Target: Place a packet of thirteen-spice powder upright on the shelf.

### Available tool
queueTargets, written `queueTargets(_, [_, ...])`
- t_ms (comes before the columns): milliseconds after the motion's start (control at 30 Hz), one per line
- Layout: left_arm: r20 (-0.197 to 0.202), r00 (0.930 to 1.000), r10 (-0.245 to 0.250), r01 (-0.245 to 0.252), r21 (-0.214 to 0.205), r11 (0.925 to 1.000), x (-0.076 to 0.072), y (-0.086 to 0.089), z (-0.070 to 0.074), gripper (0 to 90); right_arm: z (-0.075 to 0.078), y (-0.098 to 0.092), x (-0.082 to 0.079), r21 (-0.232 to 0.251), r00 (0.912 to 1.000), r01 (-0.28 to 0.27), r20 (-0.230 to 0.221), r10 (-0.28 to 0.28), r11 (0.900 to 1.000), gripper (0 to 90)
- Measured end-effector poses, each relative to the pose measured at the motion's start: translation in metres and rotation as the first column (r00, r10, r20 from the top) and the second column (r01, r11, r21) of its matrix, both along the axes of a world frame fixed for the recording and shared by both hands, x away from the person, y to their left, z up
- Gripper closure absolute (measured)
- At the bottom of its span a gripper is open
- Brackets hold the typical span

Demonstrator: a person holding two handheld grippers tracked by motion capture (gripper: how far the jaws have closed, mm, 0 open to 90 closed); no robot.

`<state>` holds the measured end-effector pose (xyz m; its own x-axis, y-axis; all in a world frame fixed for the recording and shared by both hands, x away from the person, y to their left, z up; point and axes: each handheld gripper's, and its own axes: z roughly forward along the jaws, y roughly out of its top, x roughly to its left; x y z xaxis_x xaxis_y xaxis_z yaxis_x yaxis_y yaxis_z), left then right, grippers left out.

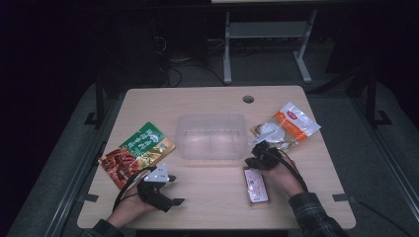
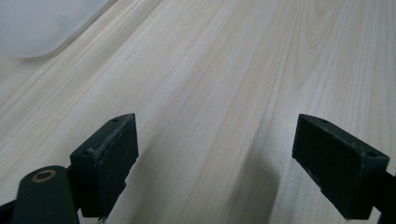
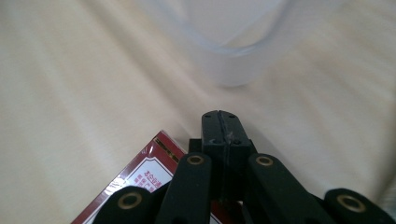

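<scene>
My right claw (image 1: 260,148) has its jaws pressed flat together with nothing between them; in the right gripper view they meet in one seam. It hangs over the counter (image 1: 217,202) at about four o'clock from the clear plastic tub (image 1: 211,136), just off the tub's near right corner. The red-and-white flat packet (image 1: 256,185) lies on the counter right below that claw, at its six o'clock, beside my right hand (image 1: 288,177); in the right gripper view the packet's corner (image 3: 140,177) shows under the linkage, and I cannot tell whether the claw touches it. The tub's rounded corner (image 3: 229,65) sits at twelve o'clock from the closed jaws there, apart from them.

My left claw (image 1: 168,190) is spread wide and empty, jaws well apart over bare wood in the left gripper view, with a corner of the tub (image 2: 37,28) at eleven o'clock. From above it sits at seven o'clock from the tub, near the counter's front edge.

The green-and-orange snack pouch (image 1: 138,153) lies at nine o'clock from the tub, just beyond the left claw. The orange-and-clear bag (image 1: 286,126) lies at three o'clock from the tub, just past the right claw.
</scene>
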<state>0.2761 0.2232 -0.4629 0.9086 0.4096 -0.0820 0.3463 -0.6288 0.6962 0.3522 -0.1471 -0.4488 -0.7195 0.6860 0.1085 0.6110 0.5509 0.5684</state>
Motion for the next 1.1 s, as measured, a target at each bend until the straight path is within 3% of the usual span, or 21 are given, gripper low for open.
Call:
queueTargets(100, [-0.003,1.0000,-0.007,0.007,0.002,1.0000,0.000,-0.001,0.000,13.9,0.004,0.001,-0.012,-0.009,0.9992,-0.027,0.028,0.027,0.9996,89.8])
queueTargets(133, [-0.002,1.0000,-0.009,0.009,0.000,1.0000,0.000,-0.001,0.000,13.9,0.012,-0.005,-0.018,0.023,0.9971,-0.019,0.074,0.017,0.9996,89.7])
queueTargets(167, [-0.001,0.9999,-0.011,0.011,0.001,0.9999,-0.001,-0.002,0.000,13.9,0.015,-0.009,-0.021,0.043,0.9966,-0.003,0.083,0.000,0.9991,89.7])
queueTargets(300, [-0.003,0.9999,-0.011,0.011,0.005,0.9999,-0.001,-0.002,-0.001,13.9,0.020,-0.022,-0.030,0.049,0.9952,0.017,0.095,-0.021,0.9987,89.7])
queueTargets(400, [-0.004,0.9999,-0.012,0.012,0.005,0.9999,-0.001,-0.002,-0.001,13.9,0.021,-0.039,-0.044,0.050,0.9901,0.044,0.131,-0.050,0.9978,88.3])
queueTargets(533, [-0.004,0.9999,-0.015,0.016,0.009,0.9998,-0.001,-0.003,-0.002,13.9,0.017,-0.049,-0.053,0.021,0.9929,0.066,0.098,-0.067,0.9976,89.5])
queueTargets(700, [-0.007,0.9998,-0.018,0.018,0.013,0.9998,-0.001,-0.004,-0.002,13.9,0.006,-0.049,-0.055,0.010,0.9967,0.065,0.048,-0.065,0.9979,89.7])
queueTargets(1033, [-0.011,0.9997,-0.021,0.021,0.017,0.9996,-0.001,-0.005,-0.003,13.9,0.002,-0.023,-0.043,0.018,0.9991,0.004,0.043,-0.005,0.9998,89.9])
queueTargets(1100, [-0.014,0.9998,-0.017,0.017,0.008,0.9998,-0.001,-0.006,-0.003,13.9,0.003,-0.009,-0.043,0.023,0.9974,-0.050,0.053,0.049,0.9985,89.9])
